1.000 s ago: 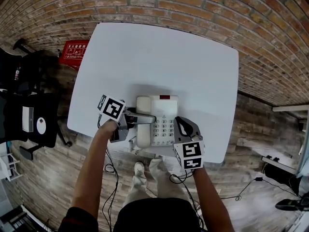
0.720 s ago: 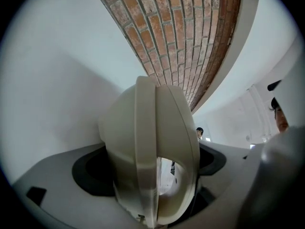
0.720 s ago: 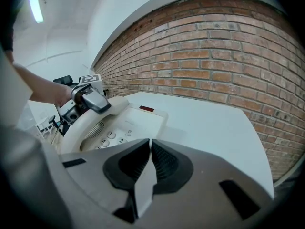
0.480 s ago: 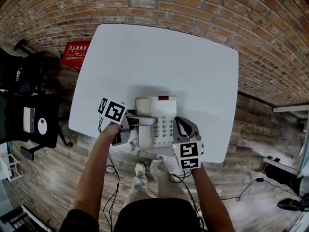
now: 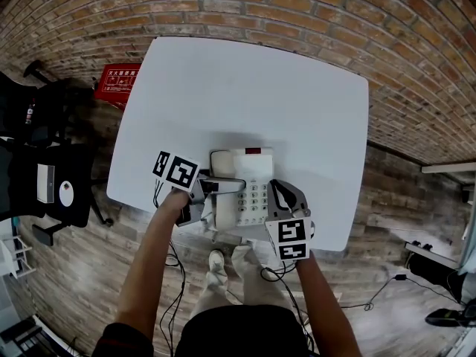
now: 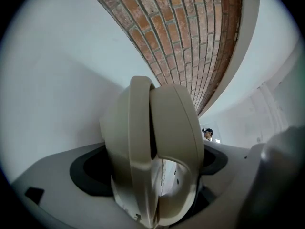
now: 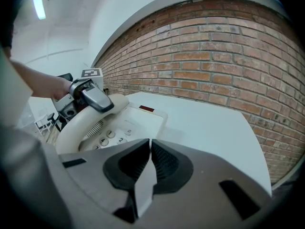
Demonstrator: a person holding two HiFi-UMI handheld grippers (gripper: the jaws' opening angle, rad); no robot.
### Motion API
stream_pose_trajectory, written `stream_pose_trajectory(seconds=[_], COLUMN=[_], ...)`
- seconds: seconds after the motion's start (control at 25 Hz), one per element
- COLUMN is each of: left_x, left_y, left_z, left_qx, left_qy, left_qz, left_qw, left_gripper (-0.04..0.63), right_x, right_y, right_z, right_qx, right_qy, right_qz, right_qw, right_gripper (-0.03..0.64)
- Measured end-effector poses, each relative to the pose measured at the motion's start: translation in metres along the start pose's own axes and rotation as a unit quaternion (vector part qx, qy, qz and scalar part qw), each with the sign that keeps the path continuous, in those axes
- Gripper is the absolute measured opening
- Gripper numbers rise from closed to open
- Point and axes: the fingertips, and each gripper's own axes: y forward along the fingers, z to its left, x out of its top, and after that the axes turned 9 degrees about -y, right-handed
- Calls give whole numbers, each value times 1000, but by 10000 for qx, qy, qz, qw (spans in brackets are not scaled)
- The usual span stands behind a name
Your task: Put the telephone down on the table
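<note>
A white desk [image 5: 260, 88] stands against a brick wall [image 5: 312, 6], on a wooden floor [image 5: 67, 259]. The telephone [image 5: 253, 171] sits on the desk, close to its near edge. Its handset [image 5: 220, 213] lies along the left side of the base, and I cannot tell from any view if it is fully seated in the cradle. The left gripper [image 5: 227, 185] has the handset between its jaws. They have just been opening and now stand wide, so I judge the pads no longer press on it. The right gripper [image 5: 276, 190] is closed and empty, just beside the keypad [image 5: 253, 197]. The risk I see is in the retreat. If I pull the left gripper back crooked, a jaw may hook the handset and drag it off the base, or push the whole telephone over the near edge.
</note>
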Motion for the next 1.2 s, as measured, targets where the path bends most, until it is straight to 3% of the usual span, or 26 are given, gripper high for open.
stream_pose_trajectory(seconds=[1.2], left_x=[1], left_y=[-5], left_z=[6], left_qx=[459], left_qy=[-151], left_qz=[-496], left_qw=[9976], left_gripper=[491], right_x=[2], right_y=[0], right_z=[2], right_qx=[-120], right_qy=[-190], right_qz=[42], right_qw=[9997], right_gripper=[25])
